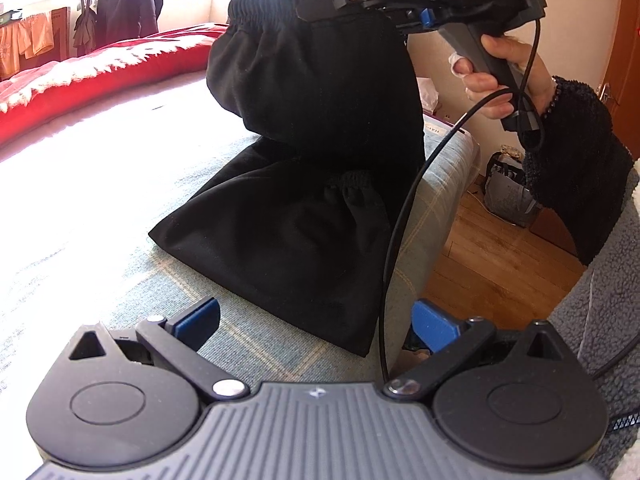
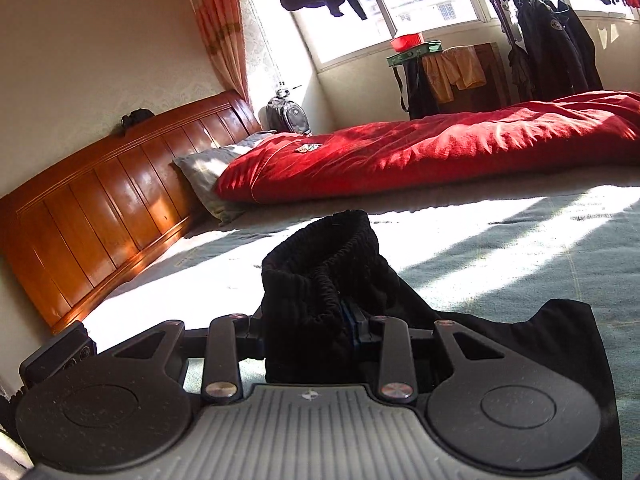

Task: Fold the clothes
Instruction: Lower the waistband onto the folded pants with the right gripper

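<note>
Black trousers [image 1: 312, 184] with an elastic waistband lie partly folded near the edge of a bed. My right gripper [image 1: 320, 10], held by a hand [image 1: 508, 76], is shut on the waistband and lifts that end up above the folded lower part. In the right wrist view the black trousers [image 2: 320, 292] bunch between my right gripper's fingers [image 2: 352, 332], which are closed on the elastic band. My left gripper [image 1: 316, 320] stands open near the bed's edge, just in front of the trousers' folded corner, with nothing between its blue pads [image 1: 200, 320].
The bed carries a pale green checked cover [image 1: 248, 344], sunlit at the left. A red quilt [image 2: 440, 144] lies along the far side, by a wooden headboard [image 2: 108, 200]. Right of the bed is wooden floor [image 1: 500, 256] with a bag [image 1: 508, 192]. Clothes hang at the window [image 2: 552, 44].
</note>
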`<state>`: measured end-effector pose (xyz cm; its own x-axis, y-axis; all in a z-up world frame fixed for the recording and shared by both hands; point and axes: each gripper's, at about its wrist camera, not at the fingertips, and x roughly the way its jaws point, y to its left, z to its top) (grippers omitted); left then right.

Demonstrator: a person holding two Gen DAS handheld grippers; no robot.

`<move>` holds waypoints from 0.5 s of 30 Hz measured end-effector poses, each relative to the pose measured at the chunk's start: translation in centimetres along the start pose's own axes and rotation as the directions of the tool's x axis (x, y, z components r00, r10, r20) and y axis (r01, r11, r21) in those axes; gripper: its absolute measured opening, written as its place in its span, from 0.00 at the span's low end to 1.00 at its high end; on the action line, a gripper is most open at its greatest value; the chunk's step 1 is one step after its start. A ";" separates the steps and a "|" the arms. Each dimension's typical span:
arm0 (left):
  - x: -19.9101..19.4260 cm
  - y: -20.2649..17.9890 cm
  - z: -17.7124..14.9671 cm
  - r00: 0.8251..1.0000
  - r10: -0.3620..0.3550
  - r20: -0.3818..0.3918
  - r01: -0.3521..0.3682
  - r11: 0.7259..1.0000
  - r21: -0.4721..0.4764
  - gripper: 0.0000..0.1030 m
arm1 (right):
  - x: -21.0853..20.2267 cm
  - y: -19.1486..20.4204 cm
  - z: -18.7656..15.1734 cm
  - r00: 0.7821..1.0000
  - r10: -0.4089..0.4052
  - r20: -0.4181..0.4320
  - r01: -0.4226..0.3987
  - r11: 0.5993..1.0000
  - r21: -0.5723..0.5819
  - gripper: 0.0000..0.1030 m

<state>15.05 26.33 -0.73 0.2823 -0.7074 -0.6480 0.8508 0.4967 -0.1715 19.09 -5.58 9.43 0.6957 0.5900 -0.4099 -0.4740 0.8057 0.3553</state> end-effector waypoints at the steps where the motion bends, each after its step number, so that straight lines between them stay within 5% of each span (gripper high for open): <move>1: -0.1 0.1 -0.1 1.000 0.000 0.002 0.000 1.000 -0.003 0.99 | 0.0 0.3 0.1 1.000 -0.004 -0.002 0.004 1.000 -0.015 0.37; 10: -0.4 0.7 -1.2 1.000 -0.005 0.003 0.005 0.999 -0.037 0.99 | 4.3 3.5 -2.9 0.987 -0.080 -0.141 0.051 0.979 -0.199 0.37; 15: -0.5 0.9 -2.0 1.000 -0.009 0.001 0.009 0.999 -0.052 0.99 | 6.6 6.5 -5.5 0.964 -0.172 -0.202 0.081 0.916 -0.394 0.37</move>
<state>14.83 28.13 -2.08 0.2756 -0.7122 -0.6456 0.8291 0.5159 -0.2153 17.60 3.80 4.39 0.6435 0.4406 -0.6259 -0.5900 0.8064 -0.0389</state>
